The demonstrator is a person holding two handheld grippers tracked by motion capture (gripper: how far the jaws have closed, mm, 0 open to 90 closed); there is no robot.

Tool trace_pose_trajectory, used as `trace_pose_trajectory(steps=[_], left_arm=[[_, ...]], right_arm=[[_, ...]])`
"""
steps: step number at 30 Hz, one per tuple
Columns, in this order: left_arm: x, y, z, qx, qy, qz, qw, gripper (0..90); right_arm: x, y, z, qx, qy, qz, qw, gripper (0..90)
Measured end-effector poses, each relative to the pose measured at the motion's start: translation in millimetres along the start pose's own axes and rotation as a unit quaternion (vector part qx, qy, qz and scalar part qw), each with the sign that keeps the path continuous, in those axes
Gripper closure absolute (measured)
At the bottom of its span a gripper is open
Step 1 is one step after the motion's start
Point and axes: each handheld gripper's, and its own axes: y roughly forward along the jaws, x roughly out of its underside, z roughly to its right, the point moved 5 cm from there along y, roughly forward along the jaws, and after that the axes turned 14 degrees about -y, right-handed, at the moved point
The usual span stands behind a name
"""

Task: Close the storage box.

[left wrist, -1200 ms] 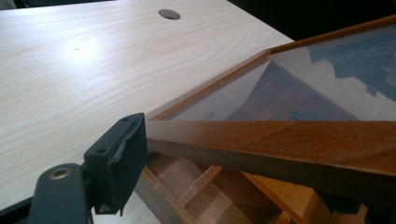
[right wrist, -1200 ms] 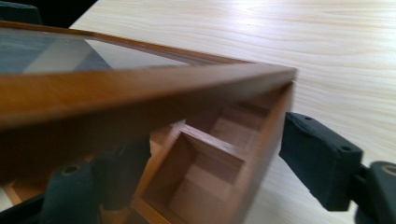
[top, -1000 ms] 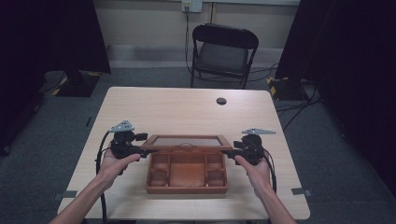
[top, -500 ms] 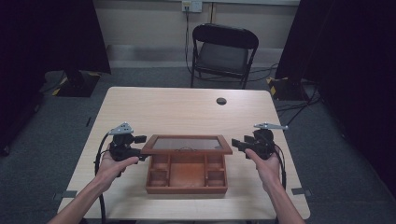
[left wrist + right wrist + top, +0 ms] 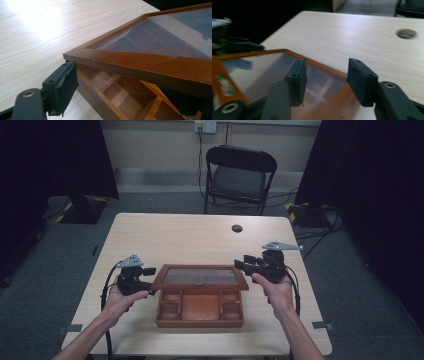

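Clearly the wooden box on the tabletop has a rigid, breakable glass lid; left gripper pinches its frame corner, the right gripper hangs above, jaws closing on nothing.

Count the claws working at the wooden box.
2. The left claw sits at the left corner of the glass lid. The right claw hovers above the lid's right corner; its jaws have just been closing, gripping nothing. No others seem hidden.
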Motion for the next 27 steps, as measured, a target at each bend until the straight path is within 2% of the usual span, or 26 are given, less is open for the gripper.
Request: trace_pose_trajectory(steps=[3, 6, 8, 11, 15, 21, 27], left_arm=[[1.7, 1.4, -1.0, -0.003, -0.002, -0.004, 1.0, 17.5], [3.0, 1.3, 0.1, -0.003, 0.002, -0.005, 1.0, 18.4], [3.5, 0.8, -0.2, -0.003, 0.004, -0.007, 1.0, 18.8], [4.0, 0.8, 0.5, -0.003, 0.006, -0.003, 1.0, 19.2], [4.7, 0.8, 0.6, -0.001, 0.007, -0.005, 1.0, 20.8], [4.9, 0.5, 0.4, -0.003, 0.007, -0.007, 0.9999, 20.6], [5.2, 1.1, -0.3, -0.004, 0.008, -0.009, 0.9999, 20.1]], right_arm=[[-10.6, 4.7, -17.1, -0.035, -0.014, 0.0, 0.9993, 55.0], [-19.1, 9.2, -35.8, -0.072, -0.032, -0.007, 0.9969, 61.7], [-22.8, 13.2, -48.9, -0.1, -0.053, -0.024, 0.9933, 65.6], [-26.5, 17.8, -65.5, -0.139, -0.071, -0.036, 0.9871, 70.9], [-28.2, 22.9, -78.7, -0.166, -0.088, -0.049, 0.981, 76.7], [-22.4, 33.5, -91.4, -0.208, -0.093, -0.067, 0.9715, 77.4], [-17.5, 41.2, -94.7, -0.223, -0.094, -0.084, 0.9667, 78.8]])
